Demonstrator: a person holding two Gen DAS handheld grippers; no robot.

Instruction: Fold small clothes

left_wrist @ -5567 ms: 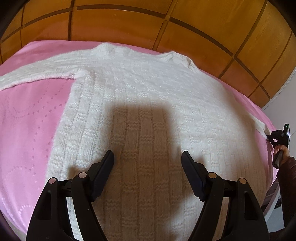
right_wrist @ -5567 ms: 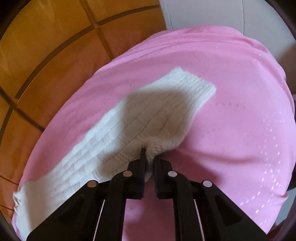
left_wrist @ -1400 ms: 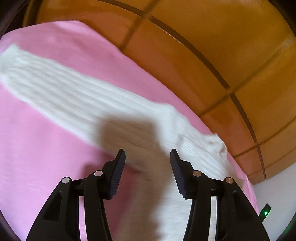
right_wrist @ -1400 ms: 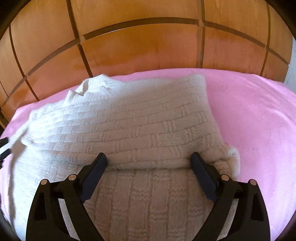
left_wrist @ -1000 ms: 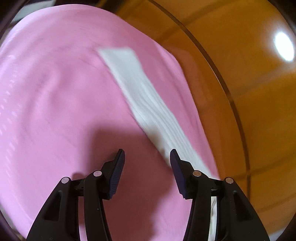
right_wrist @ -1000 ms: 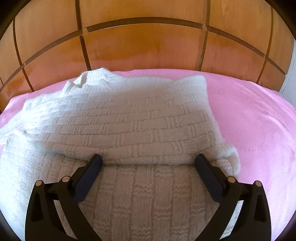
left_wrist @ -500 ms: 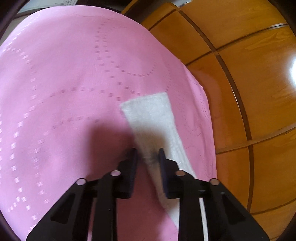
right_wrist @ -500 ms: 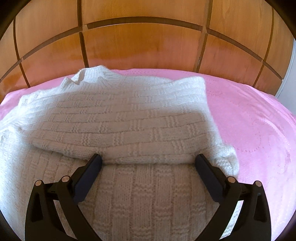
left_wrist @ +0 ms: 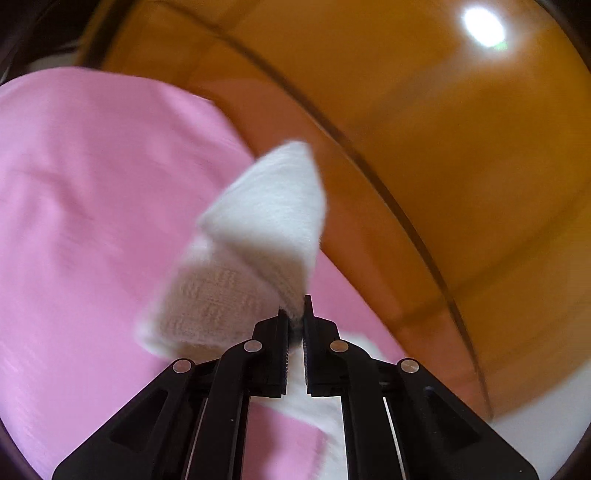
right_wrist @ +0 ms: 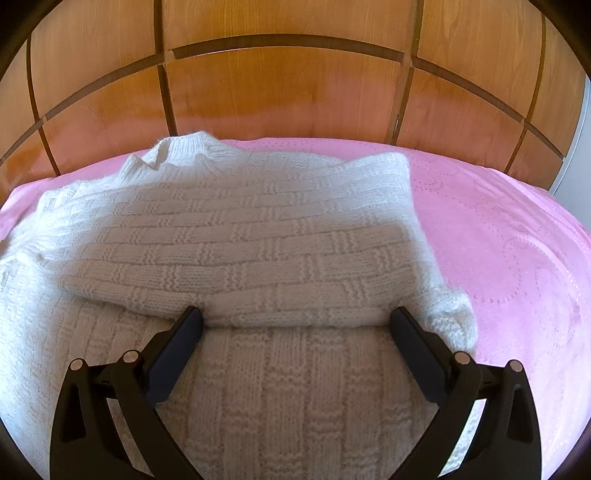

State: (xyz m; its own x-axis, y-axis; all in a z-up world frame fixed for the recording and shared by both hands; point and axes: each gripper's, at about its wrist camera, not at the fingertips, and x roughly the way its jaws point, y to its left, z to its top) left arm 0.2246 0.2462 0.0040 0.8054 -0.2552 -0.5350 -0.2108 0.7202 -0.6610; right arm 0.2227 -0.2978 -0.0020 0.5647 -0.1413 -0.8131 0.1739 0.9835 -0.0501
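A pink bedspread (right_wrist: 498, 229) with dotted circle patterns covers the bed, backed by a glossy orange wood-panelled headboard (right_wrist: 280, 88) catching a bright light glare (left_wrist: 484, 26).

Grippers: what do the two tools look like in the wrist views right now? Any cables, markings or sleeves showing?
Both are matte black plastic. The left gripper and right gripper have angular linkage arms with round silver pivot pins and flat rectangular finger pads. The left's pad faces look ribbed. No cables, markings, hands or sleeves show.

Black tool (left_wrist: 294, 310), silver rivets (left_wrist: 253, 346)
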